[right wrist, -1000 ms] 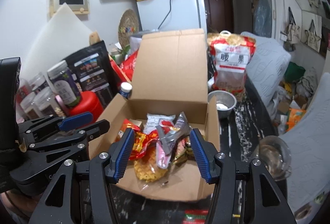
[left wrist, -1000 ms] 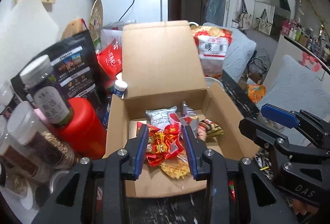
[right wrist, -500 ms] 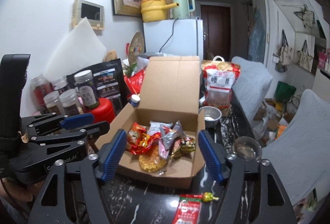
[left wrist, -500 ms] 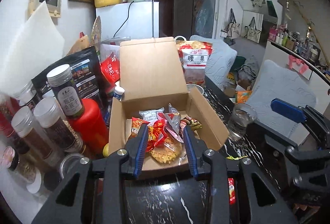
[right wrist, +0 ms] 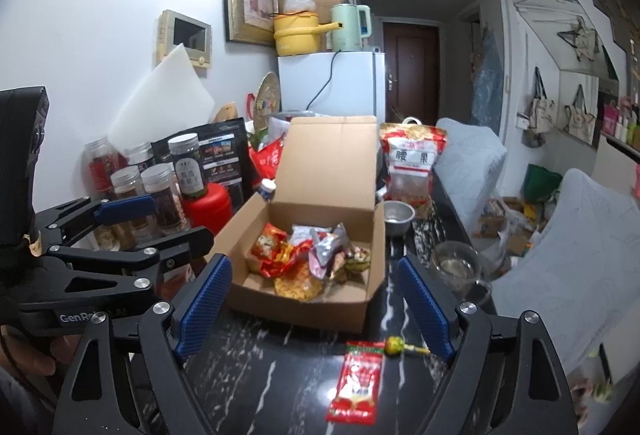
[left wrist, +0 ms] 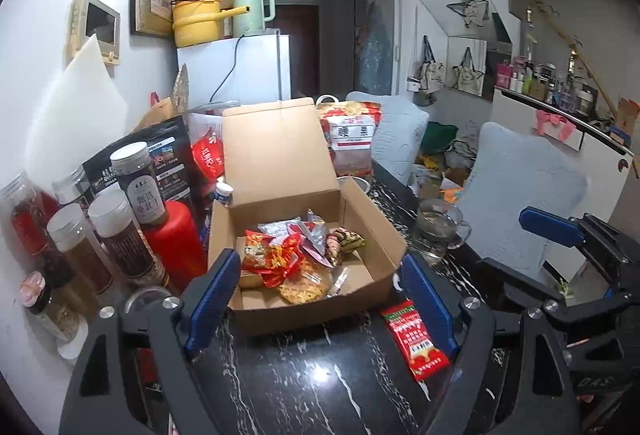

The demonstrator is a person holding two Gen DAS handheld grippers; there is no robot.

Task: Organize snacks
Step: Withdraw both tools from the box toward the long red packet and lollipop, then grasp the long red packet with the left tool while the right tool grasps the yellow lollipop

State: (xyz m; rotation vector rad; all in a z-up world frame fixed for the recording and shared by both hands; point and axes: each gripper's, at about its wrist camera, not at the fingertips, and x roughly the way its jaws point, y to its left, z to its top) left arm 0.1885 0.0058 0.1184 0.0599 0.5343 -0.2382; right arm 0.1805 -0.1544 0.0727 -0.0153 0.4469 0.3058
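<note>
Drawn back from the cardboard box (left wrist: pixel 304 267) since a second ago, both grippers, with the snack heap (left wrist: pixel 296 255) left inside where the fingers earlier stood over it. Left gripper (left wrist: pixel 320 299) opening, jaws wide, nothing between them but the box front and bare surface (left wrist: pixel 304 367). Right gripper (right wrist: pixel 316 309) likewise opening and empty, spread over the surface.

Still outside the box: a red sachet (right wrist: pixel 358 379) lying flat on the dark marbled surface just in front of it, and a lollipop (right wrist: pixel 394 345) touching or just beside the sachet's far end.

Sachet probably light, thin, soft and glossy, so likely to slip or buckle; best pinched across its narrow width near the middle, or by a sealed end, with the fingers tipped low to get under an edge. Lollipop likely light, hard and prone to roll; head the safer hold, the stick thin enough to slide between the pads.
</note>
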